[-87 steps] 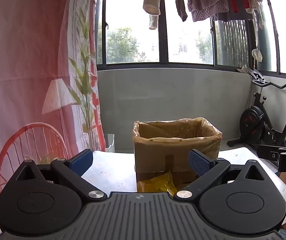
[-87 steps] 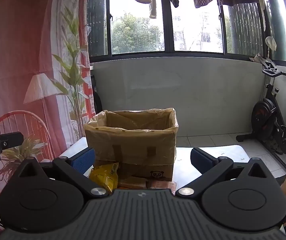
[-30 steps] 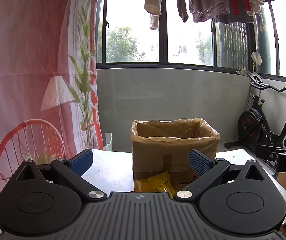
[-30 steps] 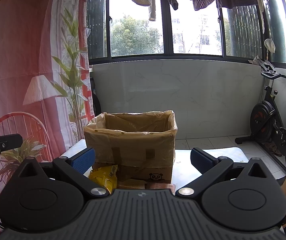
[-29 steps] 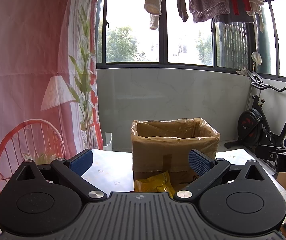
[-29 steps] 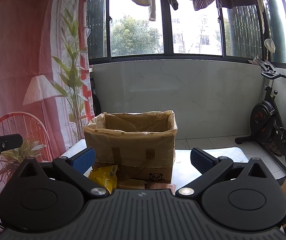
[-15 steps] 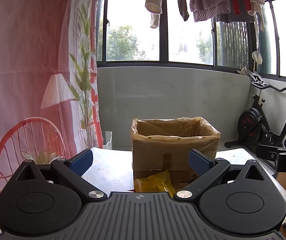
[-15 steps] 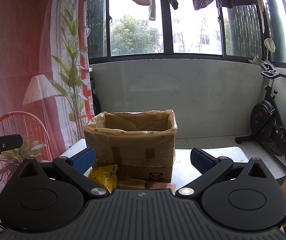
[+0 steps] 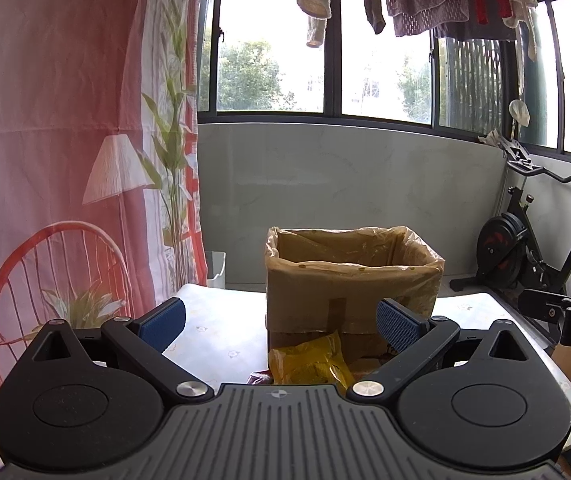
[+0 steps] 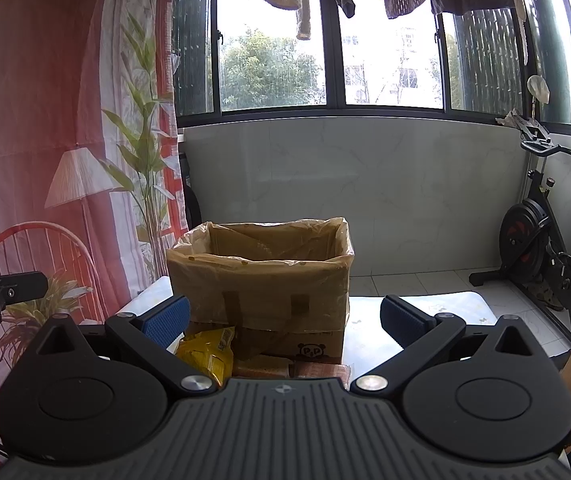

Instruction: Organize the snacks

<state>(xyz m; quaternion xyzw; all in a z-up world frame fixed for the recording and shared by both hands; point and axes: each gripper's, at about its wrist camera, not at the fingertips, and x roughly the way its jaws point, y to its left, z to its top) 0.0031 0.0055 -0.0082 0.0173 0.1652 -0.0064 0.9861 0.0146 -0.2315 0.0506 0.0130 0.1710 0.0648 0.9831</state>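
I hold the left gripper (image 9: 280, 322) and right gripper (image 10: 284, 322) with jaws wide, empty. The yellow snack bag (image 10: 207, 350) lies on the table (image 10: 369, 334), touching the near side of the plastic-lined cardboard box (image 10: 263, 276).

Bright windows (image 9: 385, 60), exercise bike (image 10: 545, 236)

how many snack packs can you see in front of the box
3 show: a yellow bag at the left front of the cardboard box, a tan pack beside it, and a reddish-brown pack further right. The gripper body may hide more.
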